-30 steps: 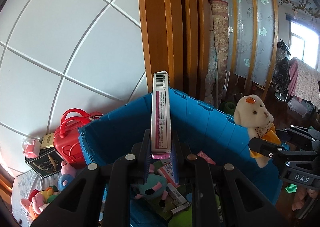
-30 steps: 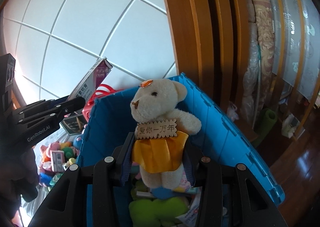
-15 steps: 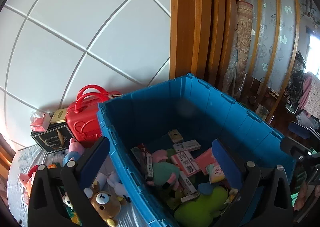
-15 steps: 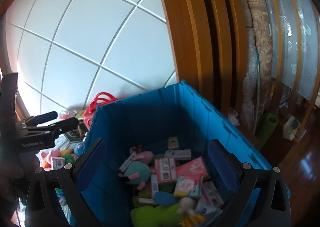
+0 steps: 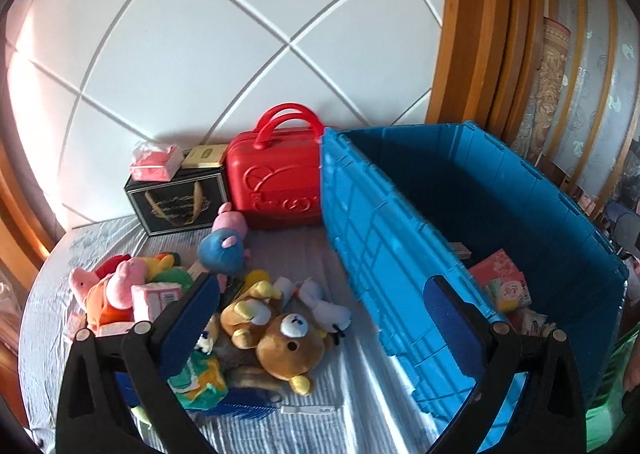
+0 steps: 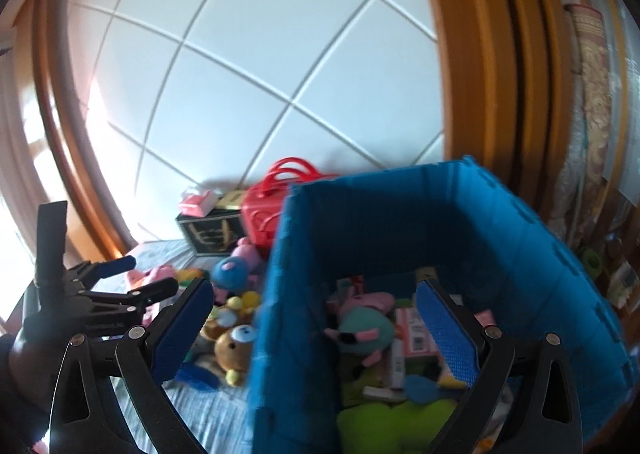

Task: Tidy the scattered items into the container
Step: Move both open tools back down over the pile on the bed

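My left gripper [image 5: 320,294] stands open and empty above a heap of plush toys on the striped bedcover. A brown bear [image 5: 290,346] lies between its fingers' lines, with a blue plush [image 5: 222,250] and a pink pig [image 5: 120,286] further left. The blue container [image 5: 380,254] fills the right side. My right gripper [image 6: 312,294] is open too, straddling the blue container's near left wall [image 6: 288,334]. Inside lie a teal and pink plush [image 6: 364,330], a green plush [image 6: 384,426] and small boxes. The left gripper [image 6: 150,274] shows at the left, over the toys.
A red case with handles [image 5: 276,182], a black box [image 5: 178,202] and a pink packet [image 5: 154,166] stand against the white panelled wall. A wooden door frame [image 5: 472,34] rises behind the container.
Both grippers opened: the left let go of the long box, the right of the white bear. Both swung left, and the left now hangs over the toys on the bed.
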{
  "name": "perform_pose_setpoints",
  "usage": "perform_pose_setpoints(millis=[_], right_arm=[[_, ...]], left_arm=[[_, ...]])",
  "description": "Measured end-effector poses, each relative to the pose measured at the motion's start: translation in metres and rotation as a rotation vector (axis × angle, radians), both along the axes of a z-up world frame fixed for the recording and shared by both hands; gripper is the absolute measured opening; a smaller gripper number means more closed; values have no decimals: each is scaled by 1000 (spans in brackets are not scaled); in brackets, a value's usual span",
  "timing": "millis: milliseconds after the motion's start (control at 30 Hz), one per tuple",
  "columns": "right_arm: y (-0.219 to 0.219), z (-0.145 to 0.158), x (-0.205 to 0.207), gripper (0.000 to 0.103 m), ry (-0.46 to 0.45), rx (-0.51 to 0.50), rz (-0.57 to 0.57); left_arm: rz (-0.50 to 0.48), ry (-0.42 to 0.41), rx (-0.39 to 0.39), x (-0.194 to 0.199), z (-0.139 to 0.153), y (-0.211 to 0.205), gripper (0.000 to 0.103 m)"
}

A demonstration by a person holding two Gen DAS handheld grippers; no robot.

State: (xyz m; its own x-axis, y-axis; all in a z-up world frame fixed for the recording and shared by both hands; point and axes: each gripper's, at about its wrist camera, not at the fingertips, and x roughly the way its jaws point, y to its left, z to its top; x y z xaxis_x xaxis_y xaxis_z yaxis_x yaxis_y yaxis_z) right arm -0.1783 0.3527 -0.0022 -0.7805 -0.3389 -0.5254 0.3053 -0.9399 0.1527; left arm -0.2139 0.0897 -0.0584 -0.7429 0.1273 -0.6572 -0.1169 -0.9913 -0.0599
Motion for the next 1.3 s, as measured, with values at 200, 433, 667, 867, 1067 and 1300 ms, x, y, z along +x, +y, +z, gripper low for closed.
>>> perform_pose_setpoints(millis=[200, 433, 667, 867, 1067, 1300], right_arm=[[-83, -6, 15, 103, -3, 15, 93], [-174, -33, 23, 103, -62, 32, 157], [-249, -62, 31, 103, -110, 62, 181], [-300, -89, 37, 103, -145, 92, 199], [-337, -122, 36, 103, -198, 126, 221], [-370, -171, 34, 103, -268, 172, 241]], left_arm=[[85, -19, -14, 27, -19, -95, 103], [176, -71, -8, 51, -48, -206, 103], [230, -121, -8, 70, -80, -290, 103], [253, -161, -19, 83, -109, -343, 103], [276, -216, -66, 95, -153, -392, 103], [309, -334, -128, 101, -230, -451, 99]])
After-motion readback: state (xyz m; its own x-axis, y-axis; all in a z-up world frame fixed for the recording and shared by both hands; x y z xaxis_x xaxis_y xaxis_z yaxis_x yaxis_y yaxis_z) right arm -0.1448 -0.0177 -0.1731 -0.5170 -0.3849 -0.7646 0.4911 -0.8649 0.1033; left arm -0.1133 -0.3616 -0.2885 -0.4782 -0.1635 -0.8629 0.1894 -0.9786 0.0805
